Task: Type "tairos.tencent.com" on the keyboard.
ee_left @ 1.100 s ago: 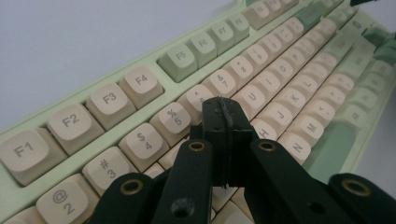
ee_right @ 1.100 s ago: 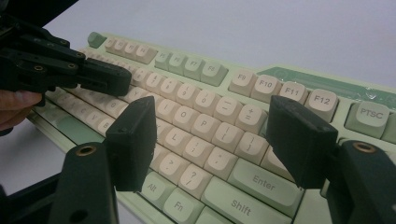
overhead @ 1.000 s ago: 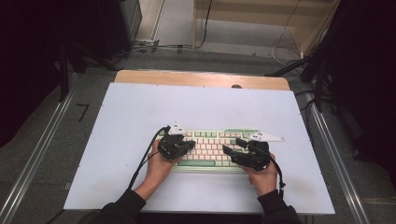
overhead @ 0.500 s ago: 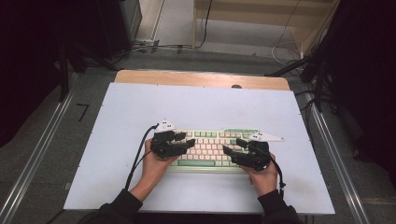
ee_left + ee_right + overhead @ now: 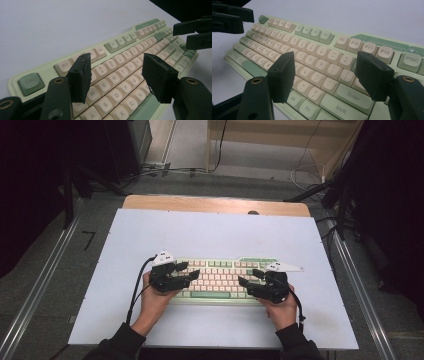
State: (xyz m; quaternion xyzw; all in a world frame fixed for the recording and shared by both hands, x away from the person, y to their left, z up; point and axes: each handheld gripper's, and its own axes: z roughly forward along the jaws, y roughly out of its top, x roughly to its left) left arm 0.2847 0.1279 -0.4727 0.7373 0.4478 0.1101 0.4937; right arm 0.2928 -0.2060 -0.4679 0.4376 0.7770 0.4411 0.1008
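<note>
Hovering open-jawed, the left gripper (image 5: 181, 271) has just been opening, nothing between. The pale green rectangular plastic keyboard (image 5: 220, 279) runs left-right beneath it. The right gripper (image 5: 251, 280), also open, hangs over the right end.

White table cover (image 5: 210, 232) as landmark: a wooden tabletop strip (image 5: 215, 204) borders its far edge, metal rails (image 5: 40, 285) run along both its sides on grey floor (image 5: 235, 180), loose cables (image 5: 310, 167) lie beyond it, and a wooden frame (image 5: 280, 140) stands farther back.
</note>
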